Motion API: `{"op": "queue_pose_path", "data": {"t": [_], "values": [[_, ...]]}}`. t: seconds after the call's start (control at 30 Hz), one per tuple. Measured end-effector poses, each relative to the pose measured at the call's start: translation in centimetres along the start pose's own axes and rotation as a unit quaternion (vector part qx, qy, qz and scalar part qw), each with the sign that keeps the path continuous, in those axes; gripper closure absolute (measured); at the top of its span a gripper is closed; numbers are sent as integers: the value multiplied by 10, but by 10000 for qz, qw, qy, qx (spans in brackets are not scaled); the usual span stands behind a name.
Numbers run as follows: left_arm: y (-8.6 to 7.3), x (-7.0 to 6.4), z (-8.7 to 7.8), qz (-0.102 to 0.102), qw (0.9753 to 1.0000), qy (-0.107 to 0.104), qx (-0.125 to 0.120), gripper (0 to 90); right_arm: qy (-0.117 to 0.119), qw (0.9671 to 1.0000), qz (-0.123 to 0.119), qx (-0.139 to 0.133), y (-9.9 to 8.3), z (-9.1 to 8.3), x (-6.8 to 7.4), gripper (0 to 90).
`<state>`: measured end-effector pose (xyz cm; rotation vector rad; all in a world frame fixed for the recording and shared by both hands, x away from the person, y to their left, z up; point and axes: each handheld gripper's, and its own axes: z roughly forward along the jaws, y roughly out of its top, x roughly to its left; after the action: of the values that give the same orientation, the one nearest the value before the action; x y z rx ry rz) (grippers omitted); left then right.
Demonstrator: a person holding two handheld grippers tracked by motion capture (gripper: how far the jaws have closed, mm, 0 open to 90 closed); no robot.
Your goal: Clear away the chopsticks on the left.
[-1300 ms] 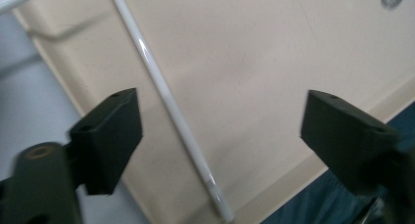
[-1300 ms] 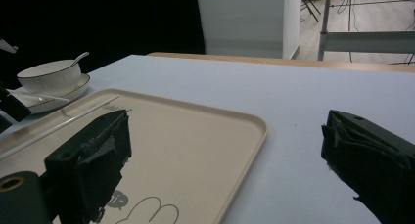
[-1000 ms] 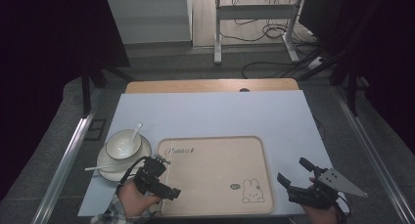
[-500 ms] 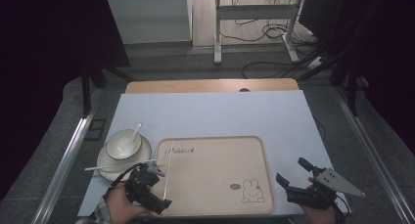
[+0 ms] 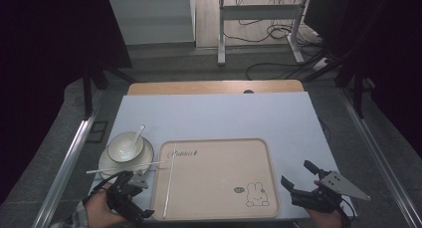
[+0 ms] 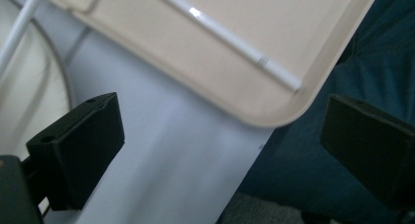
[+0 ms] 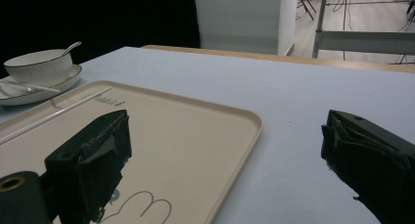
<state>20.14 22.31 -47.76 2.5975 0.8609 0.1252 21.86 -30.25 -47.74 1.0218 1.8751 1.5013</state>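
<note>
Bowl [image 5: 123,147] with spoon [image 5: 138,134] sat on saucer [image 5: 148,154], just ahead of left gripper [image 5: 146,199]. Cables [image 5: 268,68] lay on floor, far beyond it.

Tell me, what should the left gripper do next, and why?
Probably reach forward for the second chopstick across the saucer. The left gripper is open and empty near the tray corner, and one chopstick already lies in the tray.
</note>
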Motion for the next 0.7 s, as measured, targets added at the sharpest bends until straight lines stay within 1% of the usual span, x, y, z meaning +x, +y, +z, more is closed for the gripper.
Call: {"op": "queue_pose_path", "data": {"t": [0.07, 0.2, 0.3, 0.33, 0.37, 0.4, 0.43, 0.5, 0.53, 0.6, 0.7], "values": [[-5, 4, -2, -34, 10000, 37, -25, 30, -35, 10000, 10, 19, 0, 0, 0, 42], [-14, 11, -4, -174, 9998, 135, -34, 29, -68, 10000, -18, 52, -1, 1, 0, 43], [-19, 17, -8, -337, 9992, 222, -40, 29, -61, 9999, -15, 87, -1, 2, 1, 43], [-20, 20, -9, -439, 9987, 263, -35, 30, -58, 9999, -30, 99, -2, 2, 2, 42], [-23, 27, -12, -662, 9973, 316, -59, 28, -53, 9999, -31, 106, -2, 3, 2, 43], [-23, 27, -12, -662, 9973, 316, -59, 28, -53, 9999, -31, 106, -2, 3, 2, 43], [-25, 30, -14, -768, 9965, 307, -79, 28, -60, 9999, -55, 103, -2, 3, 2, 43], [-29, 38, -17, -1029, 9940, 363, -116, 29, -55, 9999, -38, 93, -2, 3, 3, 42], [-30, 41, -19, -1097, 9933, 334, -155, 28, -54, 9999, -58, 96, -2, 2, 3, 43], [-33, 47, -23, -1270, 9909, 413, -167, 29, -45, 9999, -47, 99, -2, 2, 3, 43], [-37, 56, -27, -1484, 9877, 447, -194, 31, -46, 9999, -49, 100, -2, 2, 2, 43]]}}
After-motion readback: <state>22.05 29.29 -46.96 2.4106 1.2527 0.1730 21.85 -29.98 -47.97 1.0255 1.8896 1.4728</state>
